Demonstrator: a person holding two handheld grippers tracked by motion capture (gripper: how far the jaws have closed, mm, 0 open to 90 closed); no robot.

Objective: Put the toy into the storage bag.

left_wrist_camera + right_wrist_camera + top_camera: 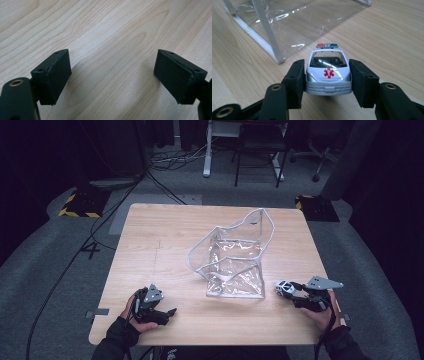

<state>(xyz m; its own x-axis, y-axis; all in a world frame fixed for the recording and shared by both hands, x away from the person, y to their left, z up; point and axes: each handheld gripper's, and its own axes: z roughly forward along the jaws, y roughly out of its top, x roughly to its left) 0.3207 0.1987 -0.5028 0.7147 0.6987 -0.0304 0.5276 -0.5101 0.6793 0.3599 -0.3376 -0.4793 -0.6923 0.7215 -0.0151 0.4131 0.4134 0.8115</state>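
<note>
We see the right gripper [328, 82] with its jaws clamped on a white toy ambulance [328, 71] beside the clear plastic bag [235, 257]; the left gripper [112, 75] rests, jaws spread, over bare tabletop [160, 240].

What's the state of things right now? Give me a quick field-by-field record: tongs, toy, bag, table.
left tongs: open, nothing between the jaws, low over bare wood near the table's front left
right tongs: shut on the toy car, near the table's front right
toy car: white, red medical symbol on the bonnet, red and blue light bar on the roof, gripped by its sides
clear bag: transparent with white edging, standing open mid-table, looks empty
car versus bag: car outside the bag, beside its front right corner
table: light wood
</note>
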